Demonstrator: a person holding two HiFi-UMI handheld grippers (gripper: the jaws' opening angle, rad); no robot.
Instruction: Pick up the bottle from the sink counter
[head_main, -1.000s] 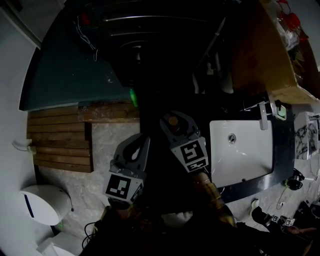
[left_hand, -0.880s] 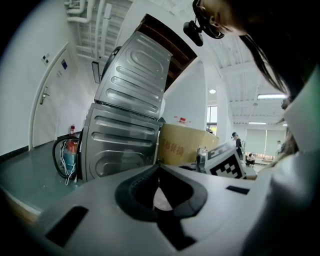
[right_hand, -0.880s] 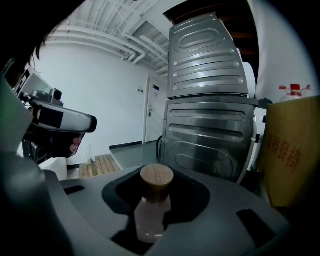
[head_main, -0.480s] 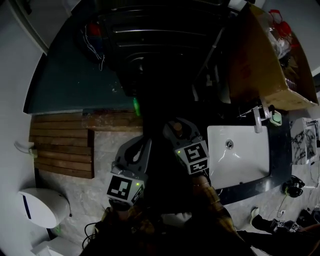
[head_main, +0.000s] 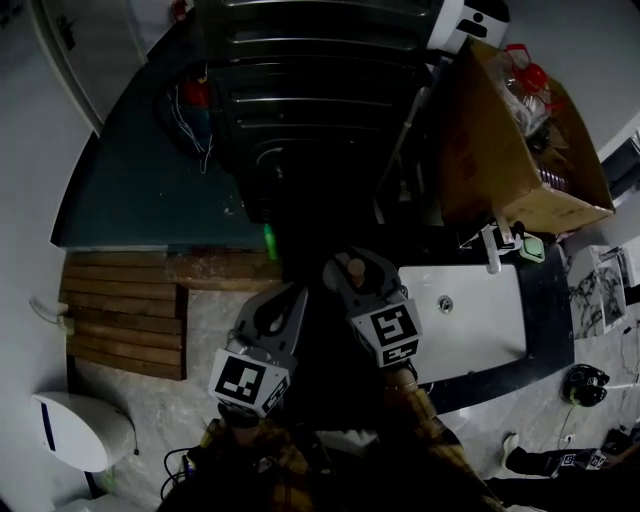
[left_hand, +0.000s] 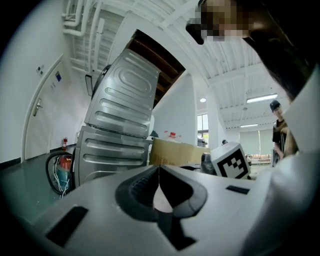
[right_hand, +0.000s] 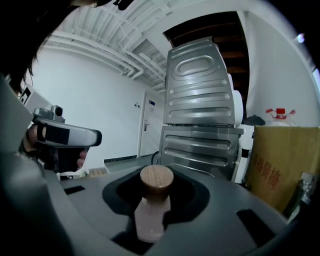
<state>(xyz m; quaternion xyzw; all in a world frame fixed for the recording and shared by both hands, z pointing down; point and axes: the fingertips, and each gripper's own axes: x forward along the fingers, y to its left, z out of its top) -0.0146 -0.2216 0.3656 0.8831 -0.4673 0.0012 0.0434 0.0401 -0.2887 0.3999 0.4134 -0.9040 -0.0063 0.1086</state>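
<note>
A small pale bottle (right_hand: 151, 209) with a round wooden cap stands upright between the jaws of my right gripper (right_hand: 154, 202), which is shut on it. In the head view the cap of the bottle (head_main: 350, 268) shows at the tip of the right gripper (head_main: 352, 272), held in the air left of the white sink (head_main: 478, 340). My left gripper (head_main: 287, 305) hangs beside it on the left, and in the left gripper view the left gripper (left_hand: 159, 172) has its jaws closed tip to tip with nothing in them.
A ribbed metal appliance (head_main: 310, 90) stands ahead, with a cardboard box (head_main: 510, 140) to its right. The faucet (head_main: 492, 250) sits at the sink's back edge on the dark counter (head_main: 550, 300). Wooden slats (head_main: 120, 310) and a white bin (head_main: 75, 430) lie at the left.
Both grippers have risen, the right one still carrying the bottle. The sink and counter now sit lower and smaller beside them, and more of the appliance and box shows.
</note>
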